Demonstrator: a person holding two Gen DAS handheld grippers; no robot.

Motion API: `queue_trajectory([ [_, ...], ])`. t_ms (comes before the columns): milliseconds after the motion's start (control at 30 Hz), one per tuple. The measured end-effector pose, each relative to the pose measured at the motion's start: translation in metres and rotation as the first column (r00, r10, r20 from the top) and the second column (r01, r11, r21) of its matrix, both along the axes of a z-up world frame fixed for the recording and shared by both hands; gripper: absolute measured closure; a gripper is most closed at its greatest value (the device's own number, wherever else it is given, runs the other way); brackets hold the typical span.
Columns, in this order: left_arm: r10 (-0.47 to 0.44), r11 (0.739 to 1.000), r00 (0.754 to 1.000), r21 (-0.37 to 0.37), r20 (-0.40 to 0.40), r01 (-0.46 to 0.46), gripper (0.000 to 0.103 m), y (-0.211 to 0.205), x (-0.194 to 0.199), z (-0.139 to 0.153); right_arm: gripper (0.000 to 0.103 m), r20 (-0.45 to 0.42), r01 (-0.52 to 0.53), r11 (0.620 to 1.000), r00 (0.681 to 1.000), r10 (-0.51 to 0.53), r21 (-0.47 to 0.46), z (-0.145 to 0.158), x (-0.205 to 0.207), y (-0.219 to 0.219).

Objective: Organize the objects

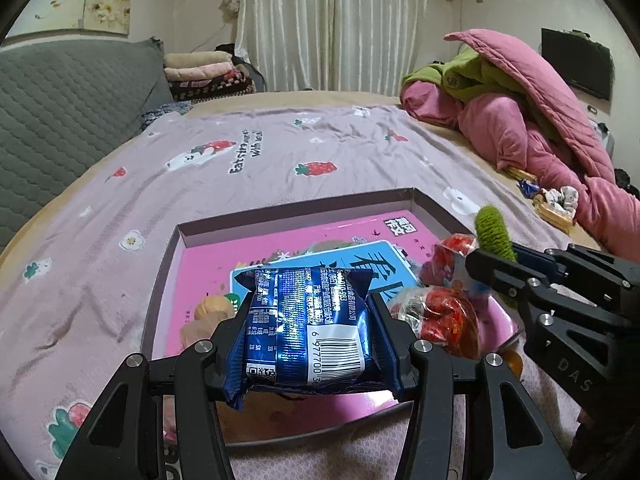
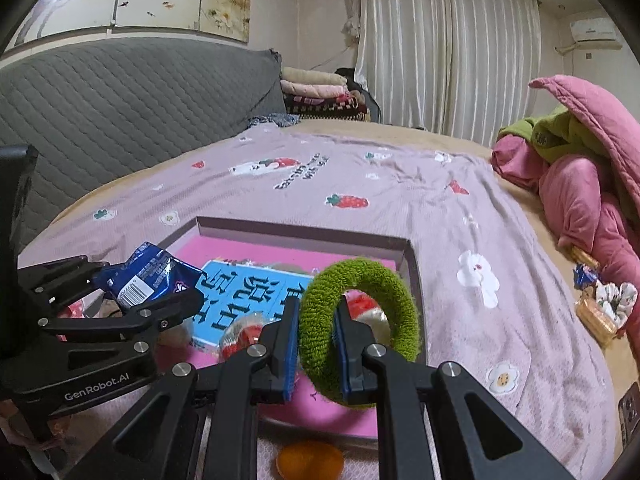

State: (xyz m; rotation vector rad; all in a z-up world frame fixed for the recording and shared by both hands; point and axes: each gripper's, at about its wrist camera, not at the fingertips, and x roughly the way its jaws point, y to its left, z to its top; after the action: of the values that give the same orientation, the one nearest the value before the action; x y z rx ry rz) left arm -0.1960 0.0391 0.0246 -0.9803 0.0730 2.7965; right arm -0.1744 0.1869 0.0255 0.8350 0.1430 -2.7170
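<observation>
Left claw [image 1: 308, 320] pinching a blue foil snack packet with a white barcode label [image 1: 306, 320] across its width, held above the near part of a shallow pink box lid with grey walls [image 1: 434, 210] lying on the strawberry-print lilac bedsheet [image 1: 240, 152]. Right claw [image 2: 314, 344] clamped on one side of a fuzzy green ring-shaped hair scrunchie [image 2: 360, 272], also over the lid, ahead of its right wall. Red foil-wrapped candies [image 1: 444, 312] already inside, just right of the left claw. Judged step: dropping both items into the lid. Best lowered close to the pink floor before release, packet kept flat, aimed at bare floor left of the candies. Scrunchie likely to bounce or roll; release low, away from the wall. An orange round object [image 2: 310, 460] sits outside the lid, below the right claw.
</observation>
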Motion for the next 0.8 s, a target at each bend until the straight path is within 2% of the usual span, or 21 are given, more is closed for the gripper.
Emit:
queue_trajectory([
  [233,0.005,1.000,1.000,0.004,0.024,-0.005,0.048,-0.001,-0.003,-0.006,0.087,0.061,0.013,1.000,0.998,-0.012,-0.026,-0.017,-0.005,0.003],
  [800,0.003,1.000,0.997,0.015,0.073,-0.004,0.048,-0.002,-0.009,-0.018,0.087,0.092,0.025,0.999,0.996,-0.022,-0.030,-0.028,-0.008,0.002],
])
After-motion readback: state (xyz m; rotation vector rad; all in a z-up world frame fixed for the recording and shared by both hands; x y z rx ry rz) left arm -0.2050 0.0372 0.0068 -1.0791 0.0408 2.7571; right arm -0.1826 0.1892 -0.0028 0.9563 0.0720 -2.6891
